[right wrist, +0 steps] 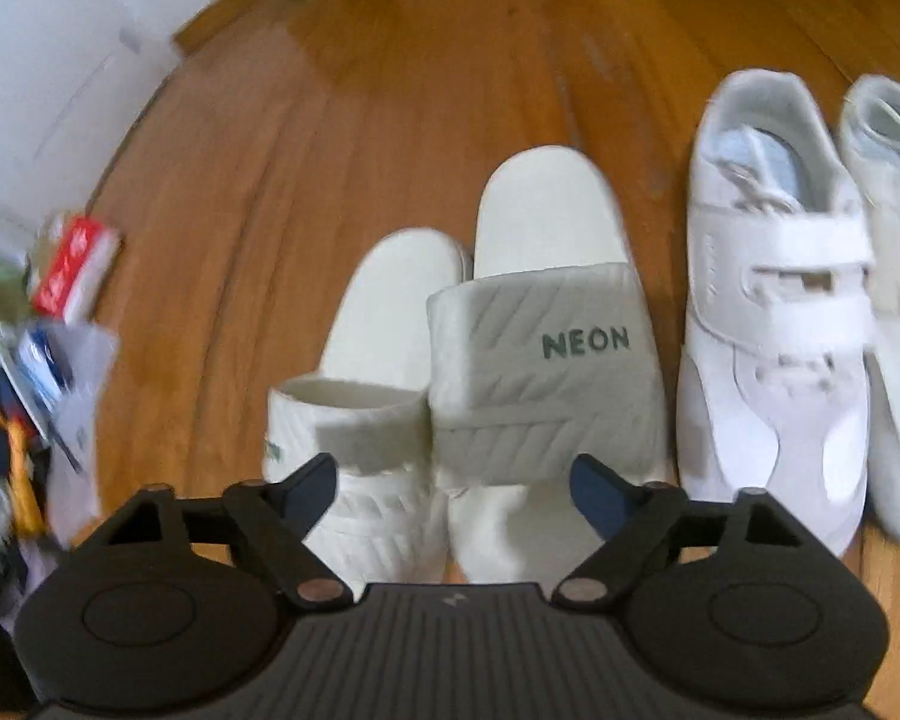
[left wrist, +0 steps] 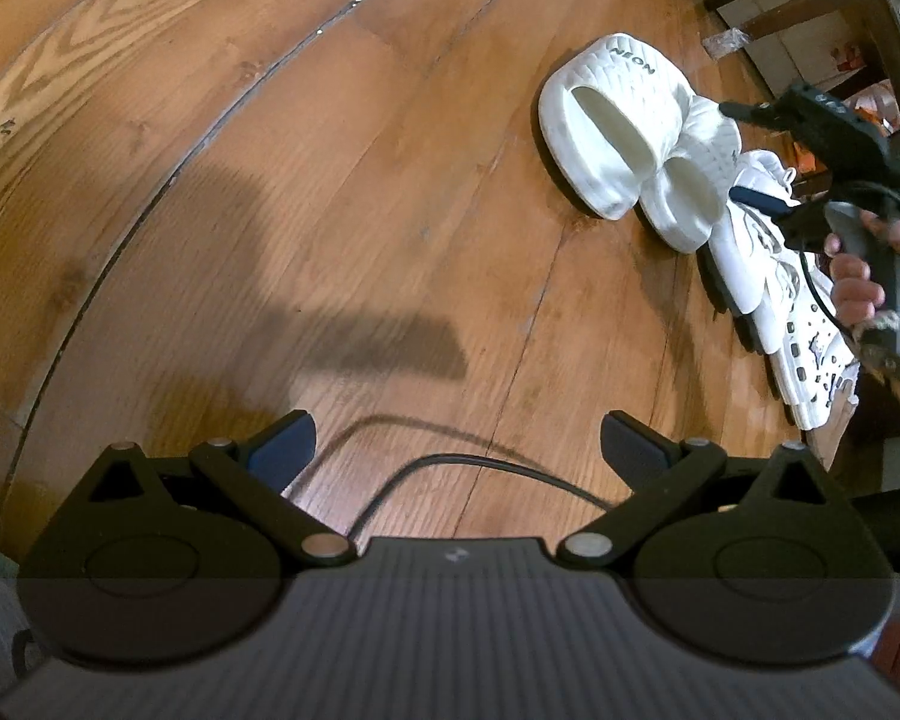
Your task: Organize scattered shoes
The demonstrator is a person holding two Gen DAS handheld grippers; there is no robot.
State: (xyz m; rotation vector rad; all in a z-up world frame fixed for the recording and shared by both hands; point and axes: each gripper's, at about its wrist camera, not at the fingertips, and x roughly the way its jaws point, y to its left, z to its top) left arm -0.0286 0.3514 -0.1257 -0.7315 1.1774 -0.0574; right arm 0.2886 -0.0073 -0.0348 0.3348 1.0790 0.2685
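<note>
Two white NEON slides lie side by side on the wood floor; in the right wrist view the right slide (right wrist: 546, 360) overlaps the left slide (right wrist: 366, 396). Two white strap sneakers (right wrist: 774, 312) stand right of them. My right gripper (right wrist: 456, 486) is open just above the slides' toe ends, holding nothing. In the left wrist view the slides (left wrist: 618, 120) and sneakers (left wrist: 768, 276) lie at the right, with the right gripper (left wrist: 732, 150) over them. My left gripper (left wrist: 456, 450) is open and empty over bare floor.
Wooden furniture legs (left wrist: 810, 6) stand at the far right in the left wrist view. Packets and clutter (right wrist: 60, 300) lie on the floor at the left in the right wrist view, next to a white wall (right wrist: 48, 78). A black cable (left wrist: 450, 468) hangs under my left gripper.
</note>
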